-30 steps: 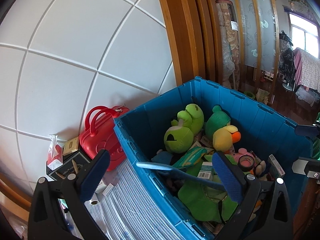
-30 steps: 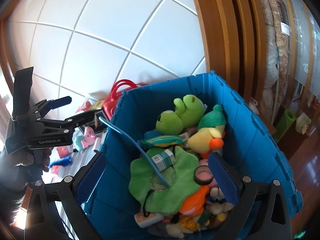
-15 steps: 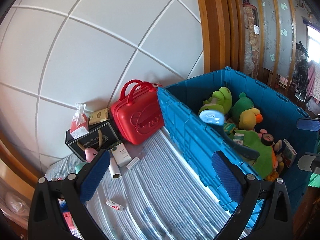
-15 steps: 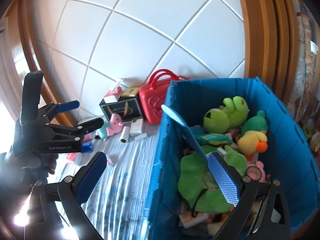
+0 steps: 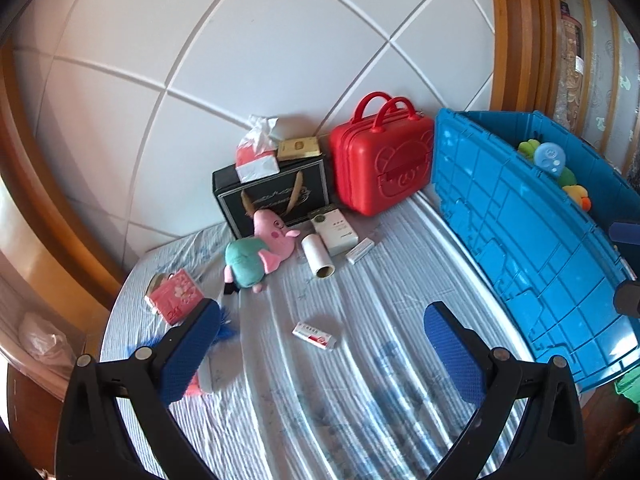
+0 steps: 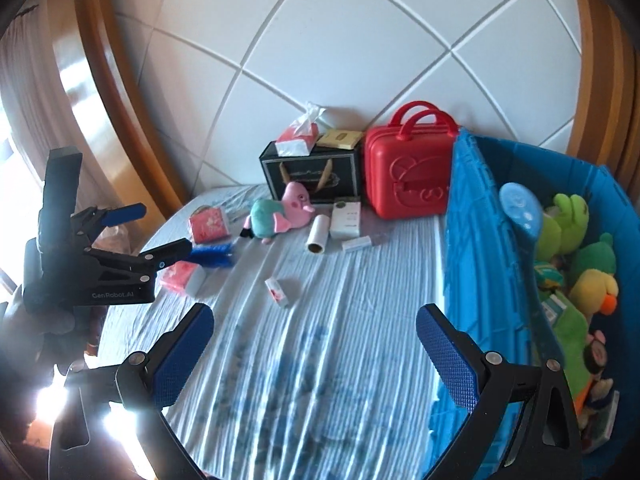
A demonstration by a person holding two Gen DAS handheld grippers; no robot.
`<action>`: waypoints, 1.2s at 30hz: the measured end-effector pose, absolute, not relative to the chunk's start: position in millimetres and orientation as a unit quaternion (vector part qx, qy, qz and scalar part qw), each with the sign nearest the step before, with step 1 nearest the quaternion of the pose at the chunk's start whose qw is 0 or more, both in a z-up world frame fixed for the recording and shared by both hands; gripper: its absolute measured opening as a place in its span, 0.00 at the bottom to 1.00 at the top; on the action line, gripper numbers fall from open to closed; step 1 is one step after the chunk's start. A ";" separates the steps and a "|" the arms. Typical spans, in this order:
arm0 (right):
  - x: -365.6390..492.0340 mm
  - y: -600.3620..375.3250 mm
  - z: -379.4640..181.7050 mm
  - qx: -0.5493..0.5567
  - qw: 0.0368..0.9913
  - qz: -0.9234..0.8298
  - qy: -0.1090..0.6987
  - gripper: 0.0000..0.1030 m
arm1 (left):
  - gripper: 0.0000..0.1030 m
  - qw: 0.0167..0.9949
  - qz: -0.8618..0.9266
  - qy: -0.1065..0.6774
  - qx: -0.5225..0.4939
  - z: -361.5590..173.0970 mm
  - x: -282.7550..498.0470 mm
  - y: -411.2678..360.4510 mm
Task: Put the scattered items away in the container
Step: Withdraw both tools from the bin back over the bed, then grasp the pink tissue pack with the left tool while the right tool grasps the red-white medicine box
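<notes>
A blue crate [image 5: 532, 248] stands at the right on the striped bed and holds plush toys [image 6: 568, 224] and a long blue shoehorn [image 6: 520, 208]. Scattered on the sheet lie a pink pig plush [image 5: 264, 248], a white roll [image 5: 318, 256], a white box [image 5: 334, 230], a small red-white box [image 5: 314, 335], a pink pouch [image 5: 174, 296] and a blue brush [image 6: 212, 256]. My left gripper [image 5: 320, 352] is open and empty above the sheet; it also shows at the left in the right wrist view [image 6: 150, 232]. My right gripper [image 6: 316, 356] is open and empty beside the crate.
A red mini suitcase [image 5: 382, 160], a black gift bag [image 5: 276, 196] with a tissue pack [image 5: 256, 156] and a gold box [image 5: 300, 148] on top stand against the white padded headboard [image 5: 240, 40]. A wooden frame [image 5: 48, 208] borders the bed at the left.
Both grippers have swung left, away from the crate's inside, and now face the scattered items on the sheet. The shoehorn rests in the crate.
</notes>
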State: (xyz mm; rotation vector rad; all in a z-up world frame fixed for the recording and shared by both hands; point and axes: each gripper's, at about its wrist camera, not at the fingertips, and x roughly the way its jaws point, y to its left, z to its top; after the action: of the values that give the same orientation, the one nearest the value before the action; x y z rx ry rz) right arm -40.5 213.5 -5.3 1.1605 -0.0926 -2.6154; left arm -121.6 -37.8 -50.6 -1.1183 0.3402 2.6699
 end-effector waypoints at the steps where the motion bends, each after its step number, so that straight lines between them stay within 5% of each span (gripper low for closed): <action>1: -43.9 203.5 -11.5 0.406 0.143 -0.902 -0.028 1.00 | 1.00 0.105 0.909 0.114 -0.387 -58.0 -123.1 -51.4; 12: -90.9 94.7 -113.6 0.468 0.186 -0.864 0.007 1.00 | 1.00 0.071 0.892 0.142 -0.424 -157.8 -146.9 -186.1; 29: -159.2 4.1 -274.4 0.559 0.154 -0.814 0.036 1.00 | 0.97 0.304 0.782 0.389 -0.381 -335.9 -221.9 -302.1; 36: -186.5 -7.9 -299.8 0.560 0.141 -0.815 0.039 1.00 | 0.97 0.373 0.752 0.389 -0.379 -358.5 -259.5 -296.0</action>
State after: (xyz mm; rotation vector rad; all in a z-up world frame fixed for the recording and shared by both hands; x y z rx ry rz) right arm -186.5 -7.9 -299.8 1.6178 0.1137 -2.3553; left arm -259.5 -296.0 -358.5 -0.9707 0.9972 1.9261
